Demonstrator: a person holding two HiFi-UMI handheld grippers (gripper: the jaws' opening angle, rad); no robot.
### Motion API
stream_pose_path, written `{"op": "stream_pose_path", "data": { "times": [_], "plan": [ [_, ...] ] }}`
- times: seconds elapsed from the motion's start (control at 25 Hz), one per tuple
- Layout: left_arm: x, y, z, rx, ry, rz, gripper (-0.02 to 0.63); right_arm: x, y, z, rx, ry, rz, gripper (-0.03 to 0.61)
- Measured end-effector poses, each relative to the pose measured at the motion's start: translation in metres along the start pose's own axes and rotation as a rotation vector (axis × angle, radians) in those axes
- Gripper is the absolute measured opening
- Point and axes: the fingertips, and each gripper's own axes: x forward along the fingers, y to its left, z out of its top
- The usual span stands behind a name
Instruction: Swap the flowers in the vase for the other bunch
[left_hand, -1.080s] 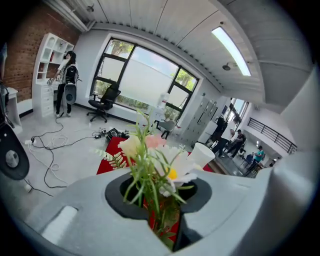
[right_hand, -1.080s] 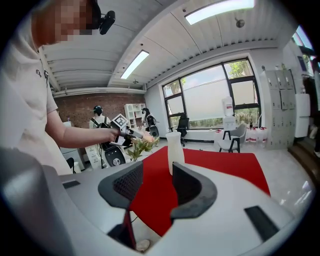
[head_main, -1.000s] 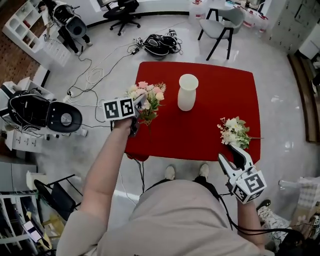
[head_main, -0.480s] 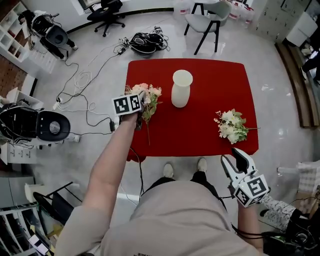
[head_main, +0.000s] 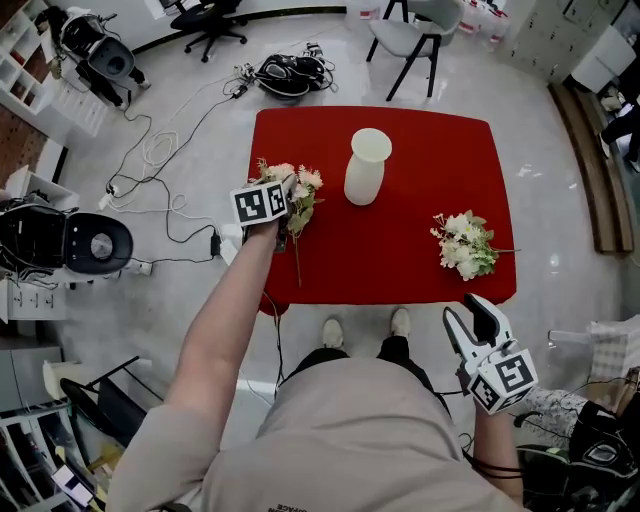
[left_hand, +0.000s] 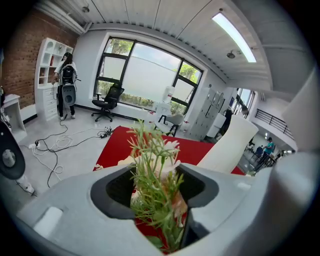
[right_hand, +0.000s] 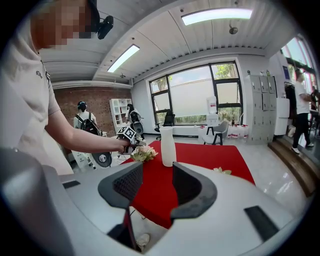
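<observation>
Left gripper view alone shows flowers (left_hand: 156, 200) loose inside the left tool (left_hand: 157, 174), jaws just opening; right tool (right_hand: 155, 171) spread.

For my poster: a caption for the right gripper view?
Empty right tool faces a white vase on the red table.

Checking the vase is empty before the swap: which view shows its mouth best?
The head view: it looks down onto the white vase and its open mouth, no stems showing. The right gripper view shows it side-on, the left gripper view only its flank.
</observation>
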Motion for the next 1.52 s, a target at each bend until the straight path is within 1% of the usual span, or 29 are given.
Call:
{"op": "stream_pose_path", "data": {
  "times": [0.12,0.2,0.56,0.88,1.0,1.2,1.32,1.52],
  "plan": [
    [-0.008,-0.004,0.005,0.023,-0.025,0.001,0.277,0.001,0.006,0.002,-0.006,0.003,0.010,0.190],
    [-0.014,-0.006,0.010,0.028,-0.045,-0.002,0.291,0.003,0.011,0.003,-0.011,0.001,0.021,0.190],
    [-0.057,-0.015,0.033,0.040,-0.140,-0.039,0.293,0.013,0.024,0.010,-0.031,-0.010,0.045,0.190],
    [-0.111,-0.041,0.041,0.073,-0.219,-0.129,0.293,0.023,0.041,0.011,-0.049,-0.020,0.074,0.190],
    [-0.137,-0.057,0.041,0.107,-0.240,-0.169,0.293,0.024,0.046,0.012,-0.053,-0.024,0.078,0.190],
    [-0.182,-0.091,0.027,0.185,-0.263,-0.244,0.293,0.029,0.051,0.009,-0.054,-0.027,0.086,0.189],
    [-0.205,-0.108,0.007,0.206,-0.250,-0.288,0.293,0.034,0.055,0.009,-0.059,-0.030,0.096,0.189],
    [-0.235,-0.129,-0.030,0.228,-0.224,-0.323,0.293,0.039,0.062,0.009,-0.071,-0.031,0.111,0.189]
  ]
}}
